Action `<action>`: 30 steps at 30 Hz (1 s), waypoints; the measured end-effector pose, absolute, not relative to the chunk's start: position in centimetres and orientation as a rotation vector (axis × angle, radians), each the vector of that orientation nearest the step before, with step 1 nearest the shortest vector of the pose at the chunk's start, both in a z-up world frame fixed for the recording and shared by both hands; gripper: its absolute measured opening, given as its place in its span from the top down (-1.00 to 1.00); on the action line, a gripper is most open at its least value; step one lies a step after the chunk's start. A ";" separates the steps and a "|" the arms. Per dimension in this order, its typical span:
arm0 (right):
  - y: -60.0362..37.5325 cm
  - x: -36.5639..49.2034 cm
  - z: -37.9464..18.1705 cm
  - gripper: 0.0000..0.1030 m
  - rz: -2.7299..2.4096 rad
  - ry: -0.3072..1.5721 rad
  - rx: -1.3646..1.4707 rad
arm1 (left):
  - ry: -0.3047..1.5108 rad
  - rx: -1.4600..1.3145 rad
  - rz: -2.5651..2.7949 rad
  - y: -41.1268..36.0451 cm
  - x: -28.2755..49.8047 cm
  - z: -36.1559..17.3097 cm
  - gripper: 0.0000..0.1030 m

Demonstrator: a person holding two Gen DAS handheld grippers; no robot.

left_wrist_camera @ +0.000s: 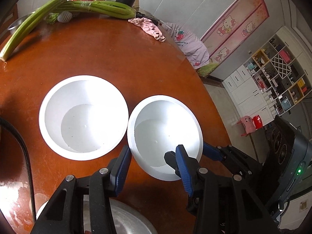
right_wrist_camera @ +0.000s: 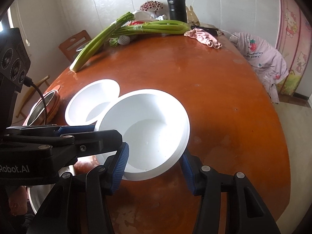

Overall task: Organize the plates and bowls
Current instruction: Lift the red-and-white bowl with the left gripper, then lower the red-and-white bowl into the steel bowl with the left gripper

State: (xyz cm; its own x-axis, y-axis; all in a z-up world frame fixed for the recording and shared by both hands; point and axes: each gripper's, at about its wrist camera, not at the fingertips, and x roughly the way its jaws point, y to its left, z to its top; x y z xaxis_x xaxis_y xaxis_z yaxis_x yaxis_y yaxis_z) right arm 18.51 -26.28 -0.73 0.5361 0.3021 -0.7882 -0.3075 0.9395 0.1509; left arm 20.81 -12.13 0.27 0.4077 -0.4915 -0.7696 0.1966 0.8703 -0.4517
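Right tongs point(right_wrist_camera: 154, 166): I had them gripping the nearer white bowl point(right_wrist_camera: 148, 130) across its near rim.
Left tongs point(left_wrist_camera: 154, 161): open, straddling the same bowl's left wall — untouched.
Far bowl point(left_wrist_camera: 83, 117): rim-to-rim leftward on the worktop point(left_wrist_camera: 117, 58) — my nesting target, I judged.

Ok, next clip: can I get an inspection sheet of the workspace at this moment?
Surface: round brown table, worn pale patches at the near edge.
Job's things: two empty white bowls, upright, side by side: left bowl, right bowl; steel bowl at the table's left edge.
Clutter: celery, pink cloth, black flask on the far side.
Grippers: left gripper and right gripper both straddle the right bowl's near rim, one finger inside, one outside; grip cannot be told.
Cables: black cable beside the left gripper.
Surroundings: wooden chair, shelving, cartoon-print curtain.
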 end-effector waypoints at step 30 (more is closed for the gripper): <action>-18.6 11.2 3.9 -0.06 0.471 0.841 -0.057 | 0.919 -0.333 -0.403 -3.9 11.9 4.3 0.10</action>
